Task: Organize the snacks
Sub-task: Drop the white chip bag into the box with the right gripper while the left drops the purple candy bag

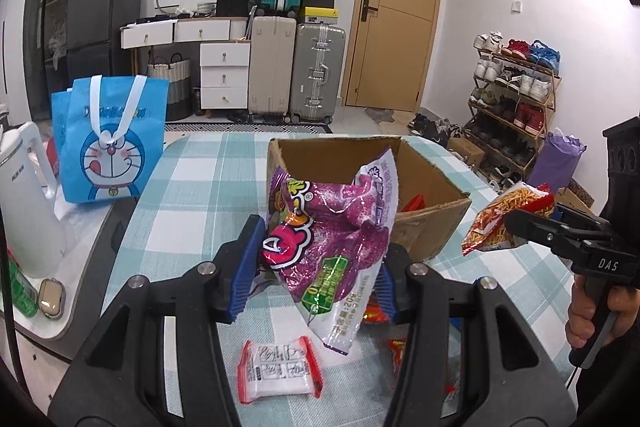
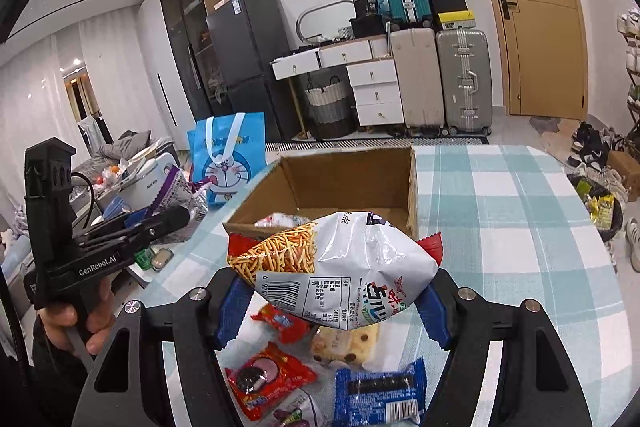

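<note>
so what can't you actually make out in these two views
- Cardboard box contents: in the left wrist view the purple snack bag held by the left gripper covers most of the inside.
- Same box in the right wrist view: the white stick-snack bag in the right gripper hides its near part.
- Loose red packets: hidden behind the left gripper's frame.
- Blue packet: cut off by the bottom edge.

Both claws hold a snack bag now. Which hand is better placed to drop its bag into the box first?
Probably left: its purple bag already hangs against the box rim. The right claw holds its bag short of the box.
</note>
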